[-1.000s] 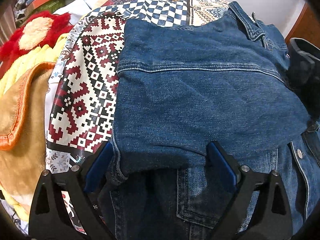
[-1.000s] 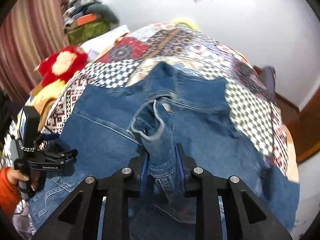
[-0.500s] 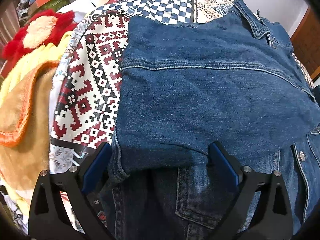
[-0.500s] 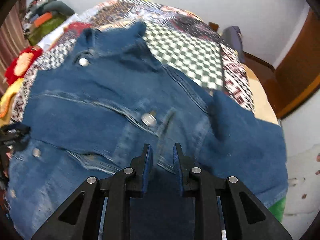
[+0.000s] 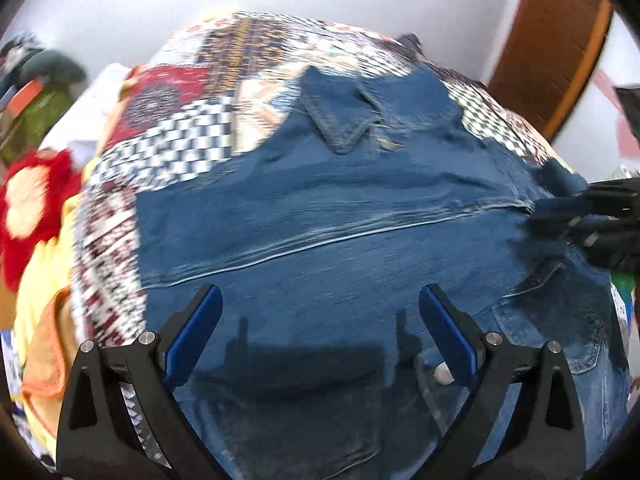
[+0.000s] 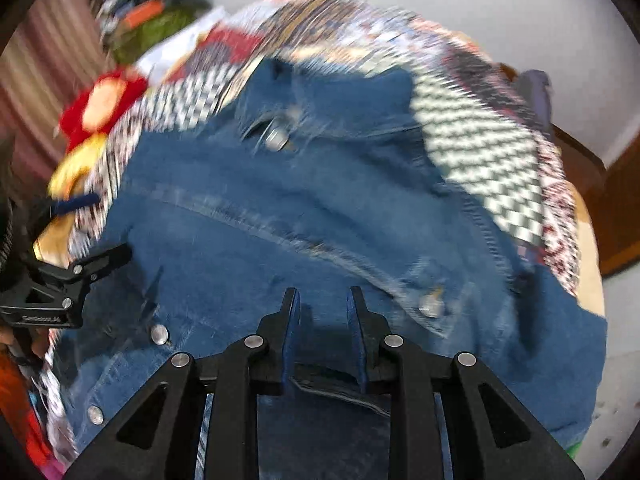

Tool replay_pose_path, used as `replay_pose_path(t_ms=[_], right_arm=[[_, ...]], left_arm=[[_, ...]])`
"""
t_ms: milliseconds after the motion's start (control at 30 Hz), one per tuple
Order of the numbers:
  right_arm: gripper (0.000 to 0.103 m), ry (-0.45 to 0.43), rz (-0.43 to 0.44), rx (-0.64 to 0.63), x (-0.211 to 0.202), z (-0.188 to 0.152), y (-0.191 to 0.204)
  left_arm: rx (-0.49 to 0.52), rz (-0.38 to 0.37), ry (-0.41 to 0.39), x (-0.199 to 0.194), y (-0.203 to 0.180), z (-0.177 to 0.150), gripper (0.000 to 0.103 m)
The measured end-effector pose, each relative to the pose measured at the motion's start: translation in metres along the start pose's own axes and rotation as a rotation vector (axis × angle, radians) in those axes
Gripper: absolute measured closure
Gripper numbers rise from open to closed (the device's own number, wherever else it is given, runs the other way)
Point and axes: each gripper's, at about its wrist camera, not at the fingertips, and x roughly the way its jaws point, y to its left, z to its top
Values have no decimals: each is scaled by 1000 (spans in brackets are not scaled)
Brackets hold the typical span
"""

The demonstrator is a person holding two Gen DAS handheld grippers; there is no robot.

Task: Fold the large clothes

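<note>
Patchwork bedspread [image 5: 188, 148] covers the bed, and the denim jacket [image 5: 360, 216] lies spread across it, collar toward the wall. A second ago a bunched fold of that denim stood pinched in the right gripper [image 6: 323, 300]; now the cloth lies flatter, and this gripper's jaws are drawn close together, with no fold visibly rising between the pads, though blur hides the tips. The left gripper [image 5: 320, 300] has lifted away from the folded hem it straddled; its jaws stand spread wide, over the jacket's back panel and holding nothing. Red and yellow plush toy [image 6: 100, 104] sits at the bed's left edge.
</note>
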Motion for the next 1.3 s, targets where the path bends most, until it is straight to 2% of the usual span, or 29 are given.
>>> replay_pose_path(t_ms=[133,200,233,267,300,400,467,600,700,767,867,1000,1100,1300], right_arm=[[83,96,-91,-96,37,-6,14],[82,98,-110,-140,43,-12,14],[78,85,-116,-156,42,-14,13],[63,84,-144,-173,41,-14,12],[54,76,-201,-201,39,-16,11],[54,60,-175,-215,37,-22,7],[54,62,-163,-212,34,-24,5],[52,57,-186,-210,29,-24,5],[47,53,-219,-202,23,-26,5],[36,36,-254,-191,14,-30,-2],[36,20,-249,-152,-3,-36,-16],[36,-1,-212,-53,-30,-46,-47],[36,-29,-189,29,-53,-58,-74],[36,-85,-65,260,-97,-94,-141]], left_arm=[[37,-18,73,34,-16,1,4],[59,2,118,51,-21,-5,4],[60,-2,122,54,-22,-9,3],[52,-12,116,56,-21,-11,2],[38,-24,113,57,-18,-12,1],[25,-45,119,58,-13,-14,0],[54,-38,122,55,-14,-18,0],[66,-23,126,44,-11,-21,0],[27,-22,134,42,-6,-25,0],[0,-23,138,41,-5,-28,0],[-23,-19,149,36,-5,-34,1],[11,50,142,22,-12,-36,1],[32,93,99,1,-21,-32,1],[1,92,13,-26,-30,-1,1]])
